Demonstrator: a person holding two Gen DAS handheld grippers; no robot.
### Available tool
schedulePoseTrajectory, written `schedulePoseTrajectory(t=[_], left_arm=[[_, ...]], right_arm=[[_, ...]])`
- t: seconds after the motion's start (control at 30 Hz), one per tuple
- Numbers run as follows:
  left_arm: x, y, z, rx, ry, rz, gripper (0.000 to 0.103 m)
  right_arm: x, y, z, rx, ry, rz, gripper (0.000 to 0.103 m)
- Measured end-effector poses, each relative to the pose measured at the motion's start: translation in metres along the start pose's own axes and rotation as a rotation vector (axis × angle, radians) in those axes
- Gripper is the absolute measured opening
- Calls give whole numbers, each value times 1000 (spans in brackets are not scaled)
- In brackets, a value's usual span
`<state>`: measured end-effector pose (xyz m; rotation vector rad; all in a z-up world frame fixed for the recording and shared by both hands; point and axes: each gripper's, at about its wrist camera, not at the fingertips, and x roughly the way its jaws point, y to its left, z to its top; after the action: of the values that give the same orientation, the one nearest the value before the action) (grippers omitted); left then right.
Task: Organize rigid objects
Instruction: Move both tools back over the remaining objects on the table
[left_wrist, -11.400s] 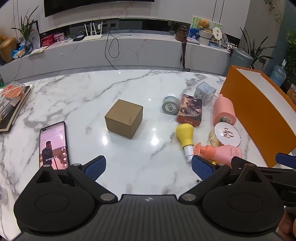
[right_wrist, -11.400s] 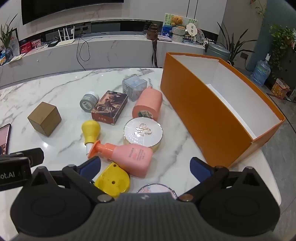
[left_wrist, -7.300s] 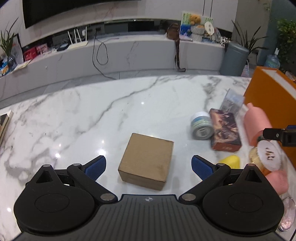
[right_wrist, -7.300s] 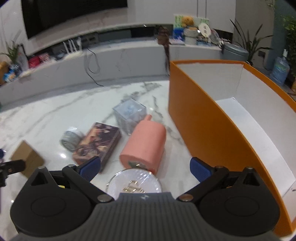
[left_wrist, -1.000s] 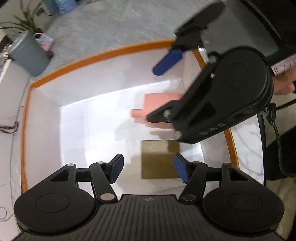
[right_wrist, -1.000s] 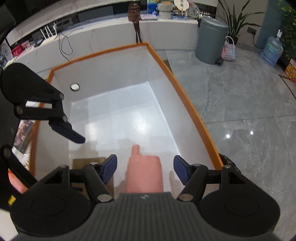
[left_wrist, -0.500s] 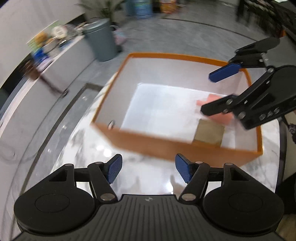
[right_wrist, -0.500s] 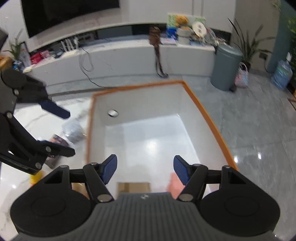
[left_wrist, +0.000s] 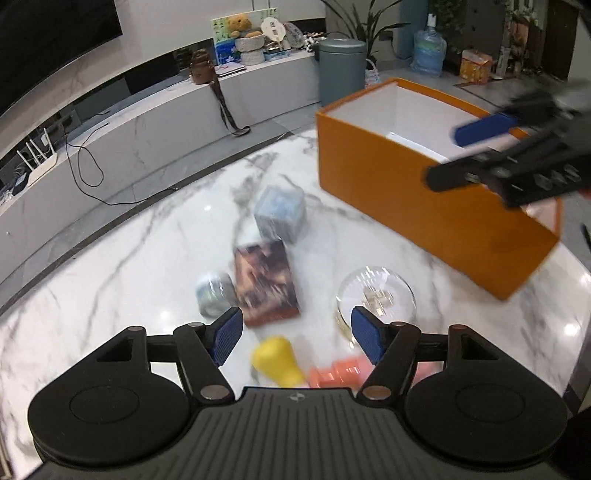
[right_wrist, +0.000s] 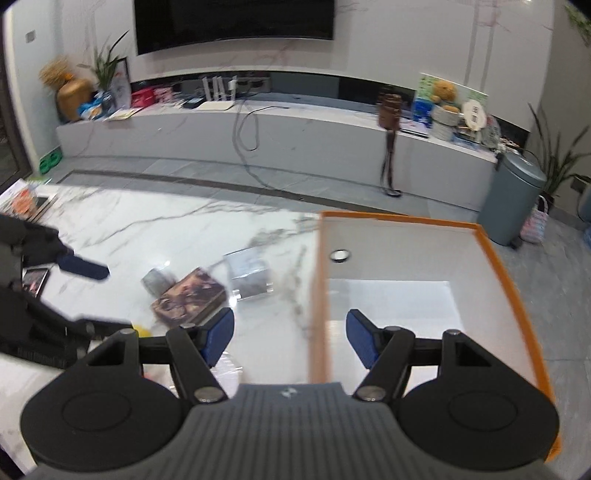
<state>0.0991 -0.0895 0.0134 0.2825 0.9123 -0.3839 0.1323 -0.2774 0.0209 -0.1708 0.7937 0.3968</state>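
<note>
My left gripper (left_wrist: 297, 338) is open and empty above the marble table, over a yellow bulb-shaped object (left_wrist: 277, 360) and a pink pump bottle (left_wrist: 338, 371). Beyond it lie a dark picture box (left_wrist: 266, 280), a grey tin (left_wrist: 214, 295), a clear cube (left_wrist: 280, 214) and a round compact (left_wrist: 375, 299). The orange box (left_wrist: 406, 199) stands at the right. My right gripper (right_wrist: 290, 338) is open and empty above that box's left wall (right_wrist: 317, 295). The right gripper also shows in the left wrist view (left_wrist: 517, 155) over the box.
A phone (right_wrist: 35, 280) lies at the table's left. A long white cabinet (right_wrist: 258, 129) runs behind the table, with a grey bin (right_wrist: 513, 199) beside it. The picture box (right_wrist: 188, 297) and clear cube (right_wrist: 247, 273) lie left of the orange box.
Both grippers have pulled back out of the orange box, leaving the brown box and pink bottle inside. The left one has swung over the loose items on the table.
</note>
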Motion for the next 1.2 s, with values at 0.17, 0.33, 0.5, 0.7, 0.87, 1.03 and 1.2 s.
schedulePoseTrajectory(t=[0.17,0.33,0.5,0.7,0.87,1.03,1.2], left_arm=[[4,-15,-40,13,-6,-37,80],[12,-25,-78,-37,-38,-81,80],[10,-43,-92,59,-46,-84,81],[21,-49,-101,59,-24,-111,84],[29,-52,-103,91,-31,-107,84],[38,-53,-102,95,-15,-107,84],[41,-57,-101,103,-30,-91,85]], right_arm=[[9,30,-8,-13,19,-28,67],[19,45,-21,-6,54,-28,67],[29,54,-36,-64,93,-7,67],[47,51,-48,-86,142,-13,66],[54,62,-48,-100,157,18,67],[59,71,-49,-112,166,32,67],[63,72,-50,-99,165,22,68]])
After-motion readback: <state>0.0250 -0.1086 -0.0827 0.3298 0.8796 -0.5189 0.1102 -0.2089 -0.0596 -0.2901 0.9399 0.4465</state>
